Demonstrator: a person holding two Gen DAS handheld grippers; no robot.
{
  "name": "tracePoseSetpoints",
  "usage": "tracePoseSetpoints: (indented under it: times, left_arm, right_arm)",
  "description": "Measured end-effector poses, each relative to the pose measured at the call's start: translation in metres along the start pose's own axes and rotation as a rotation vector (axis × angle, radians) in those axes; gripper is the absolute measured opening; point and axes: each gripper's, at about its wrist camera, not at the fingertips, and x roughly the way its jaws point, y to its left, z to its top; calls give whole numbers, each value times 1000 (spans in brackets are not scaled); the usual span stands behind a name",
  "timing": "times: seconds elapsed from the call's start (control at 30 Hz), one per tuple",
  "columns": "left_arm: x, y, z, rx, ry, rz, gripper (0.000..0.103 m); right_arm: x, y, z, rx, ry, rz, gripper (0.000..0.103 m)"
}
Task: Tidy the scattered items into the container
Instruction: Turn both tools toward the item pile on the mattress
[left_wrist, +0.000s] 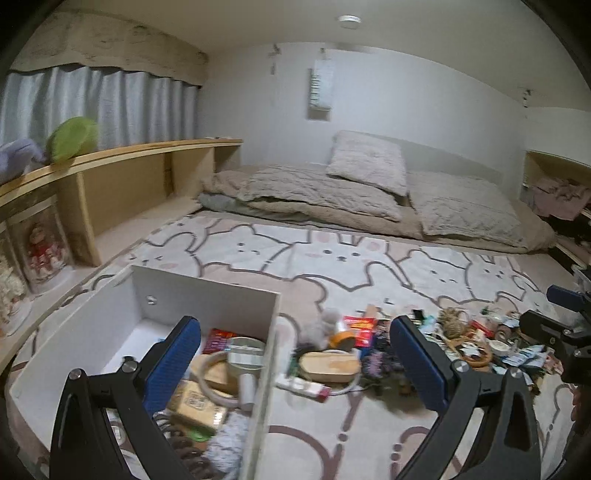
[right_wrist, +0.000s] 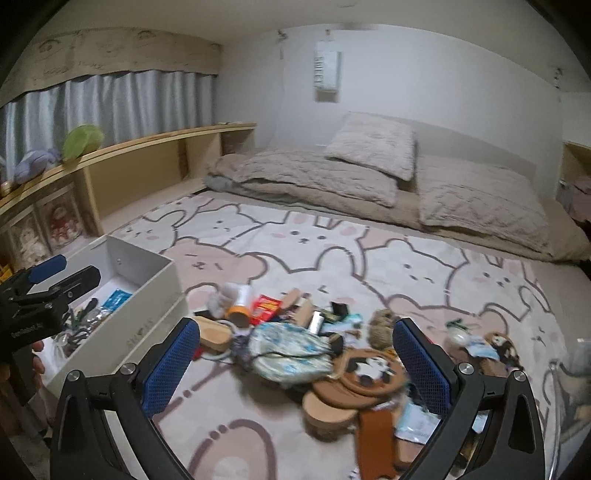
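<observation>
Both jaws gape wide and empty: left gripper (left_wrist: 295, 365) straddles the right wall of the white container (left_wrist: 264, 354) at seven o'clock, while right gripper (right_wrist: 295, 363) hangs over scattered items (right_wrist: 295, 339) on the bunny-print rug (right_wrist: 332, 243) at five o'clock.

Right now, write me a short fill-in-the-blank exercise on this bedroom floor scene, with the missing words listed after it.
1. The white rectangular storage box stands on a bedsheet printed with cartoon ____.
2. Both the left gripper and the right gripper have their jaws ____.
3. The round brown plush pouch with a panda face lies ____ the box.
4. The finger pads of the grippers are coloured ____.

Missing words: rabbits; open; outside; blue
</observation>
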Motion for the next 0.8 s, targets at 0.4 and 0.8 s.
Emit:
tracePoseSetpoints:
  times: [0.4,0.8]
  left_arm:
    - [-4,-43,6,41,-17,-86,103]
    - [-1,-54,3,60,-47,-95,103]
  right_arm:
    - [-31,-45,-10,81,-72,-72,103]
    - [-47,-81,-24,154,-138,-124,103]
